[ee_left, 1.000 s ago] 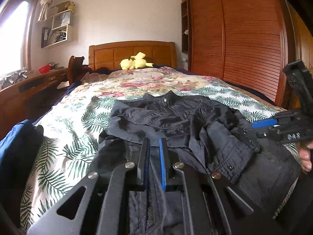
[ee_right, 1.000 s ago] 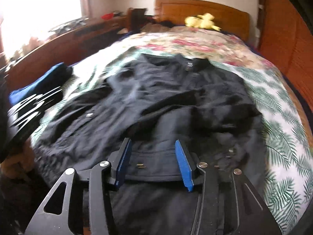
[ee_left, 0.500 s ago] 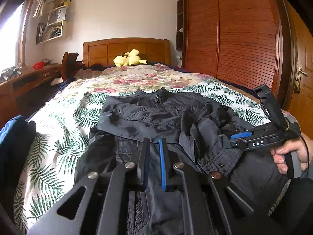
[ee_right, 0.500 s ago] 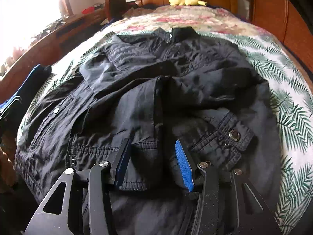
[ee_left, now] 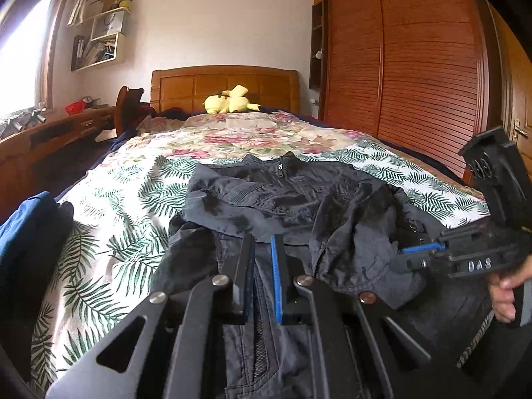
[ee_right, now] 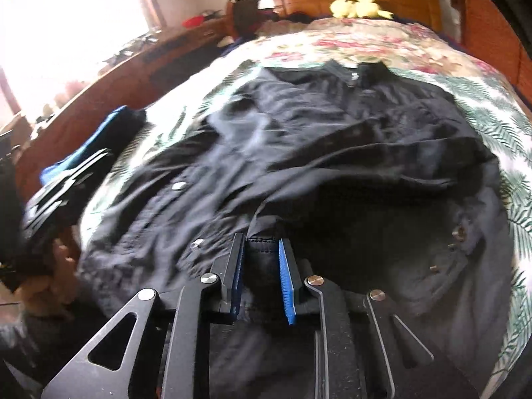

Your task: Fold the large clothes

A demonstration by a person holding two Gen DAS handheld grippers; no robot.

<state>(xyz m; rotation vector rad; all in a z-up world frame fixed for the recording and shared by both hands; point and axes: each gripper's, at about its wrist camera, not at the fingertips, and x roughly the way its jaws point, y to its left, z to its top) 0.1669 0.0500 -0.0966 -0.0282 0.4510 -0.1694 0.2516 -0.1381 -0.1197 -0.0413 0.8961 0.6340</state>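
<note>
Right gripper [ee_right: 261,274], its jaws having just been closing, now pinches a stitched hem fold of the black jacket [ee_right: 349,153], which lies spread across the foot half of the bed [ee_left: 109,232], collar toward the headboard. Left gripper [ee_left: 262,276] is pressed together on the near hem too. To fold well, both grips should probably lift the hem together and carry it evenly toward the collar, keeping the cloth taut so the bunched sleeve stays tucked. Compared with half a second back, the right jaws stand far narrower, and the cloth now sits clamped between them.
</note>
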